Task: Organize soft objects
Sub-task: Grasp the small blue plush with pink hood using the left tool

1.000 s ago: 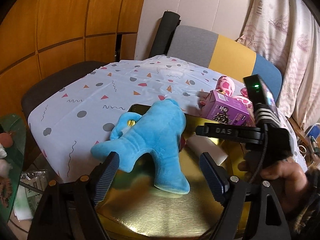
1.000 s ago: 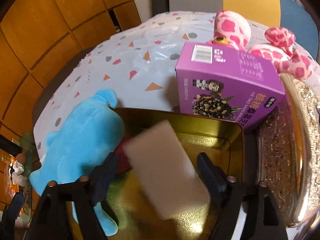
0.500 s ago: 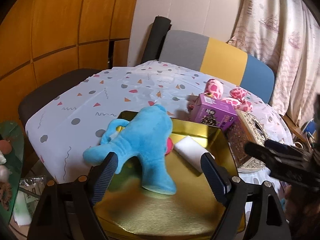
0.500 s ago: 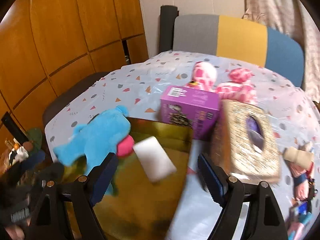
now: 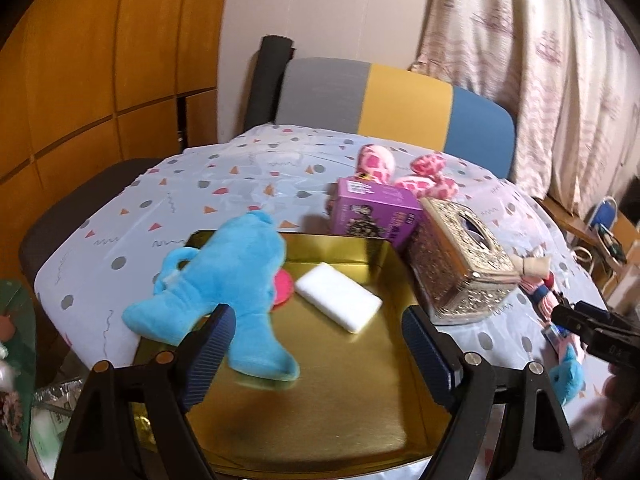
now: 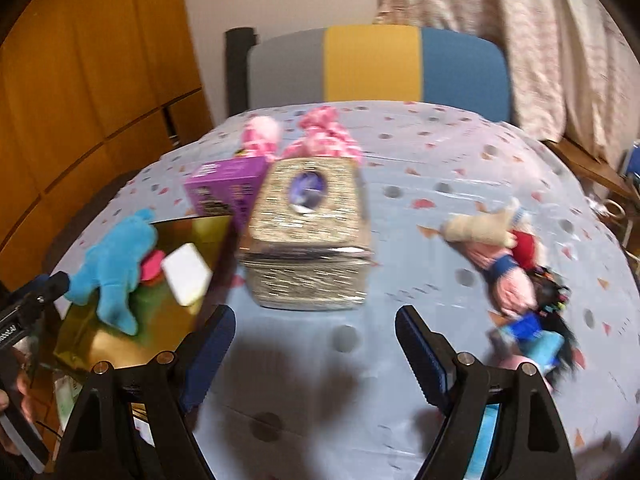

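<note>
Left wrist view: confetti-print tablecloth point(image 5: 248, 176), tricolour chair point(image 5: 400, 104) behind; both tongs released.

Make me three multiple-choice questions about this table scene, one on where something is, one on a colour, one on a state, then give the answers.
1. Where does the white rectangular sponge block lie?
A. in the gold metal tray
B. on the ornate silver tissue box
C. on the striped chair

2. What colour is the cardboard box behind the tray?
A. green
B. purple
C. orange

3. How does the right gripper stand?
A. shut on the sponge
B. shut on a toy
C. open, nothing between its jaws

Answers: 1 A, it rests on the tray floor beside the blue plush toy. 2 B, its faces are purple. 3 C, the jaws stand wide over bare tablecloth.
</note>
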Demonstrator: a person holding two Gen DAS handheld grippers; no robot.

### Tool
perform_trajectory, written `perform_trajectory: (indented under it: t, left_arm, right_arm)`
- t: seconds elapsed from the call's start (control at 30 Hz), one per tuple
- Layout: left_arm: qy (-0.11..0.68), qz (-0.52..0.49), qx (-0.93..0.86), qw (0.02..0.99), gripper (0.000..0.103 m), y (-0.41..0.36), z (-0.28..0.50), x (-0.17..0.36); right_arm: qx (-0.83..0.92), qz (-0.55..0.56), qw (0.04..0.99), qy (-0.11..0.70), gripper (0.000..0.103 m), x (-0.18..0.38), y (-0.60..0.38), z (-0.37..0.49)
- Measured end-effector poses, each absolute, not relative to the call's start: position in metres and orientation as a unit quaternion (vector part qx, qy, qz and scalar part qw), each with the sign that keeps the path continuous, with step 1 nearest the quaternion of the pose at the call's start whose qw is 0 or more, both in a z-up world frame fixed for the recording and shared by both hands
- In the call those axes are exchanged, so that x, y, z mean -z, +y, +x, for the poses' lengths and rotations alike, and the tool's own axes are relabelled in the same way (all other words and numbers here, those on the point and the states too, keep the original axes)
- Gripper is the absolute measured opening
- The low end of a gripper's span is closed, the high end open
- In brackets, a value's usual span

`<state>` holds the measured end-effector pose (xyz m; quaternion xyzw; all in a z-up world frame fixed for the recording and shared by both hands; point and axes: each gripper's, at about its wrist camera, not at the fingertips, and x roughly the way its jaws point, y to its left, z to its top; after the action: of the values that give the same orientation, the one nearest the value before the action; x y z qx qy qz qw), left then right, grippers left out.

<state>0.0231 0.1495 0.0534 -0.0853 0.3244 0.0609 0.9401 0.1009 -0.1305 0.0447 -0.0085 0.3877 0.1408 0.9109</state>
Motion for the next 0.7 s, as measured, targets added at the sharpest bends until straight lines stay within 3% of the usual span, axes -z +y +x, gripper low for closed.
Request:
perform_trajectory:
  t: [0.7]
  left_arm:
    - [0.351,-0.008,0.056,0.935,0.086,0.045,0.044,-0.044]
  right_arm:
    - [0.022,0.032,0.930,0.366,0.084,-0.057,-0.258,0.070]
